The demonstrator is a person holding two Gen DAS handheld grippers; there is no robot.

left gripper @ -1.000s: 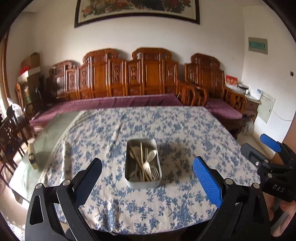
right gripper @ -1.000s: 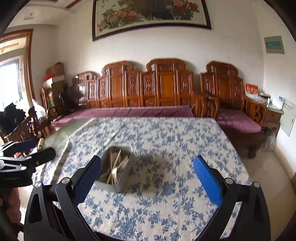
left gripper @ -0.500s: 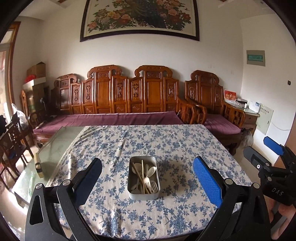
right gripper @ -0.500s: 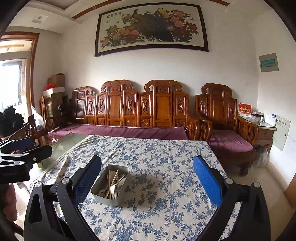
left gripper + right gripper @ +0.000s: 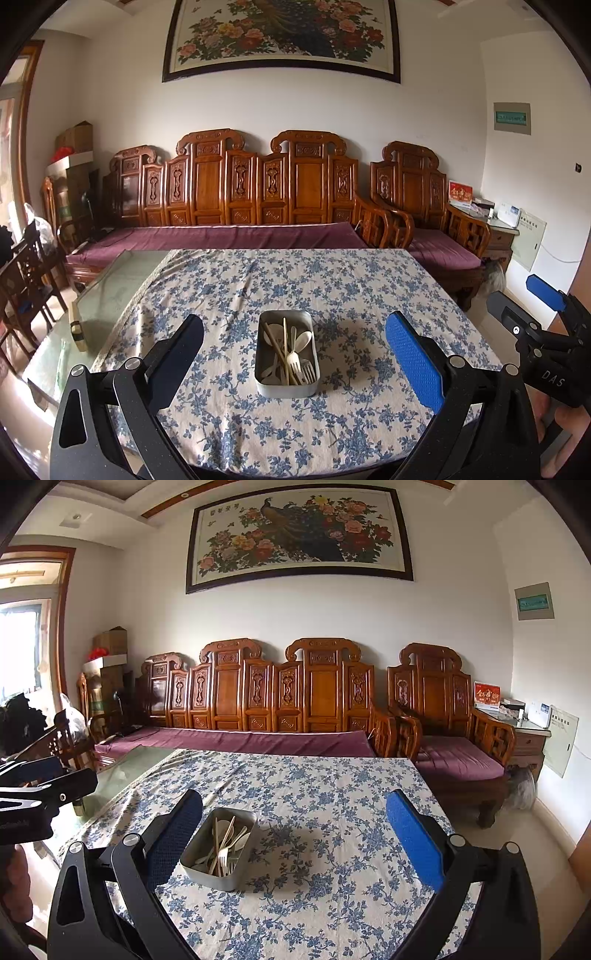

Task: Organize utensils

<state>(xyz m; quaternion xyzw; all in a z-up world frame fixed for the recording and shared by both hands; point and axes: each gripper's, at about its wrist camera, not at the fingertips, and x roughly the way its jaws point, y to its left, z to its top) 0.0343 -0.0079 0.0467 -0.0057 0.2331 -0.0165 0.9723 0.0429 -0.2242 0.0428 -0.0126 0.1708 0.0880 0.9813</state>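
Jaws of left gripper (image 5: 294, 347) and right gripper (image 5: 294, 827) spread wide, holding nothing, both above table's near edge. Floral tablecloth (image 5: 332, 288) covers table. Metal tin (image 5: 287, 387) sits near front centre, holding pale forks, spoons, chopsticks (image 5: 282, 350).

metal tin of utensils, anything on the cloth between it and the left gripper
Nothing: the left wrist view shows only bare floral tablecloth between the left gripper and the metal tin.
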